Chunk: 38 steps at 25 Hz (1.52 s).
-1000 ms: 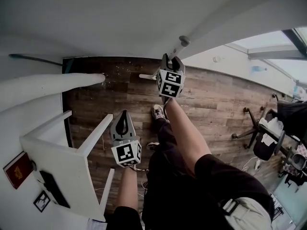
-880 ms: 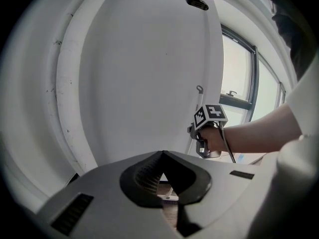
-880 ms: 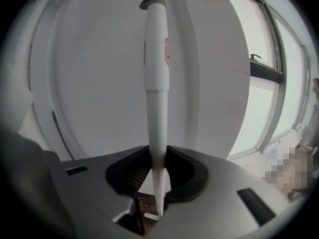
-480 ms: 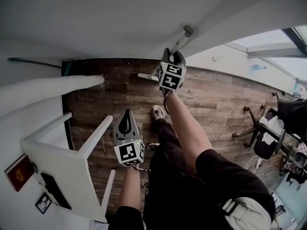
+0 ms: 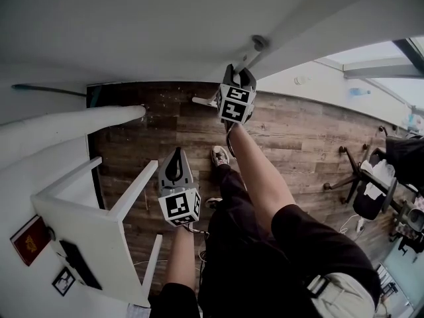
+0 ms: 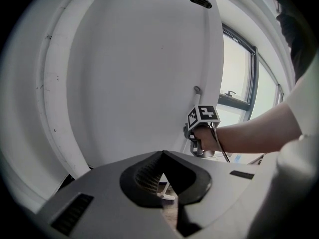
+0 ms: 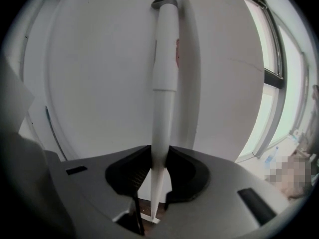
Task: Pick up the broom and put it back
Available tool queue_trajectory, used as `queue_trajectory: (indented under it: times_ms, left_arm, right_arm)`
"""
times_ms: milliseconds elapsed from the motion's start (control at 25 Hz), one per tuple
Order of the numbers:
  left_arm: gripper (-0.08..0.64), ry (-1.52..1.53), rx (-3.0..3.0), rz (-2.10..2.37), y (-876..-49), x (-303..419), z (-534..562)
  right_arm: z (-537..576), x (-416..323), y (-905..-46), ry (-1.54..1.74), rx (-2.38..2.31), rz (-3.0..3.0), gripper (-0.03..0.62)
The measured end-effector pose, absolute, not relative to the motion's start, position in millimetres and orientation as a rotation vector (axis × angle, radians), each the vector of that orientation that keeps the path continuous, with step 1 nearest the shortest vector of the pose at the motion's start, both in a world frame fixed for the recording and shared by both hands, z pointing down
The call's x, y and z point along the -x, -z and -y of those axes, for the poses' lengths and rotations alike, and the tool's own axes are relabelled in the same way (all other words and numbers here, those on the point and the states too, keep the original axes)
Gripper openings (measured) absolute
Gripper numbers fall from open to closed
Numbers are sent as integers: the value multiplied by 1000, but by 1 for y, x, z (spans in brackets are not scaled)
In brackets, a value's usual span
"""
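While the right gripper [image 7: 160,152] clamps its jaws on the slim white plastic broom handle [image 7: 164,68], handle upright between them, grey tip [image 7: 164,3] above near the white wall [image 7: 99,83], left gripper [image 6: 162,154] jaws together, empty.

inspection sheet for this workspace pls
surface: wood-plank floor, pale specks near the wall
job's things: white broom, handle upright, head low by the floor
clutter: white table with a red booklet; office chair
grippers: right gripper fingers clamp the broom handle; left gripper shut, empty
cables: thin dark cable along the right forearm
surroundings: white wall, window
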<state>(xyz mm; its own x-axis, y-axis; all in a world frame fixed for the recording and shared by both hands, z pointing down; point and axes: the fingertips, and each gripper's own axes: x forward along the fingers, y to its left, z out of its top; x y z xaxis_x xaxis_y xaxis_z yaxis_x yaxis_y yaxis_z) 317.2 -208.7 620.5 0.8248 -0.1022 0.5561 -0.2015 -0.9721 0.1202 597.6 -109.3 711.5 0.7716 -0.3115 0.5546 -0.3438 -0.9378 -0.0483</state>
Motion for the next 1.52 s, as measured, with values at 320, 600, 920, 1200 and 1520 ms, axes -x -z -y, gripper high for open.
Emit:
queue_trajectory:
  times_ms: [320,600,920,1200,1520]
  left_arm:
    - [2,-900,-2821,159,-634,-354,202]
    - [2,-903,-2841,98,-632,-381,203]
    - [2,-850,-2860,65,-609,-381,189]
    - [2,-762,-2875,20,-569,-353,179]
    - [2,-630,-2921,-103,-511,-295,161]
  right_arm:
    - [112,-600,-714,-916,-2871,606,121]
    - [107,-582,-717,-919,-2841,677,184]
    - [73,-535,-687,-909,-2839,653,189]
    - [46,-458,-620,-817,-2906,661,150]
    - [45,-357,-520,-511,-2829,751,28]
